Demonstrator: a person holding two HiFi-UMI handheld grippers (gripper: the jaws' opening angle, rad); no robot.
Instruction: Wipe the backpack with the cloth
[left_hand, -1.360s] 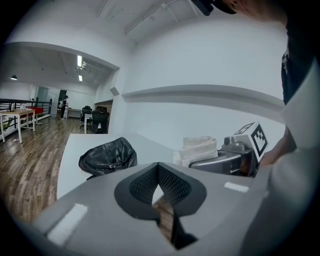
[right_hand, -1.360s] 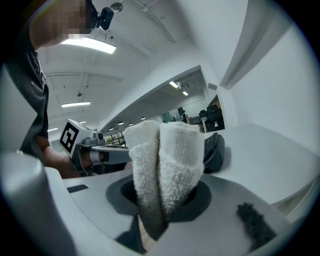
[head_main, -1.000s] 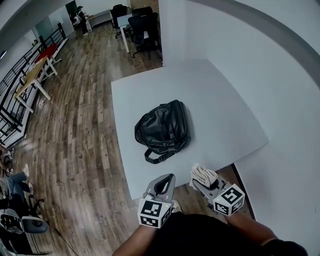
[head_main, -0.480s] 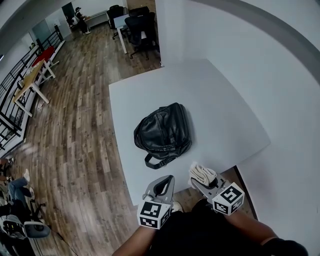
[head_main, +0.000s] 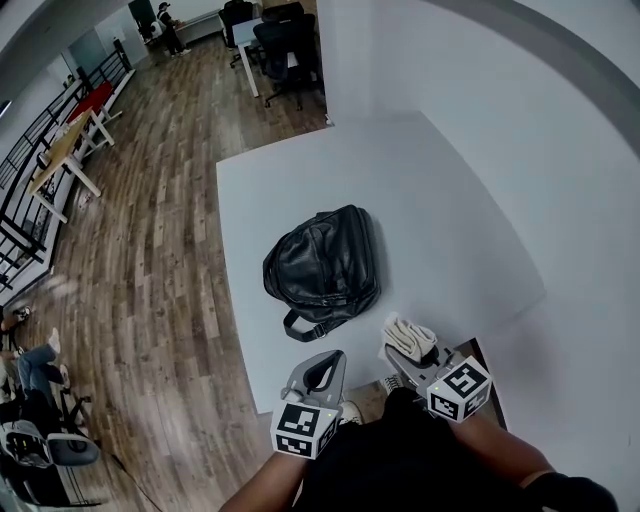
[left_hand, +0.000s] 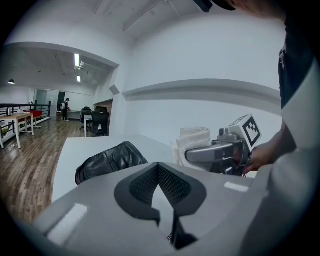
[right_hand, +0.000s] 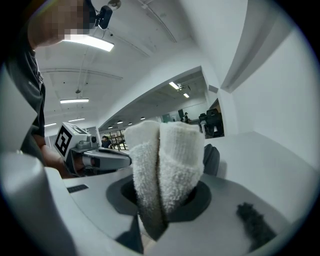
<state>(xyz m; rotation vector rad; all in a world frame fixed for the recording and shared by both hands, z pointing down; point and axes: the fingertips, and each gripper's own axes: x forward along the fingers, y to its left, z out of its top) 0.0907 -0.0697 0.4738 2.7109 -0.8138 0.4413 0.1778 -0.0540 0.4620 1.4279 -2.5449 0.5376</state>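
Left gripper (head_main: 322, 368) just off the near edge toward its left end, jaws pressed together on nothing, short of the table (head_main: 430, 190). Backpack (head_main: 322, 265), black and leathery, flat on the tabletop, closer to the near and left edges than to the far right corner, strap (head_main: 305, 322) toward the near edge, untouched. Right gripper (head_main: 402, 356) at the near edge, right of the backpack, jaws pinching a folded white cloth (head_main: 409, 337), fold standing proud of the tips. Step in hand, by judgement: bringing the cloth in to the backpack, no wiping begun. To do it well: carry the right gripper forward and left over the near edge, lower just enough to land only the proud fold on the top panel, keep the hard tips off the leather, then draw long overlapping strokes under light pressure. Probably prone to sliding on the smooth top, so bring the left gripper in first to pin the strap or the near side. Keep the pinch firm against drag on the cloth. Hard to make out: far side and underside of the backpack, hidden by its own bulk; in the right gripper view only a dark sliver of it behind the cloth; depth of the cloth in the jaws; zips and pockets too small to read; arms cut off at the bottom of the head view.
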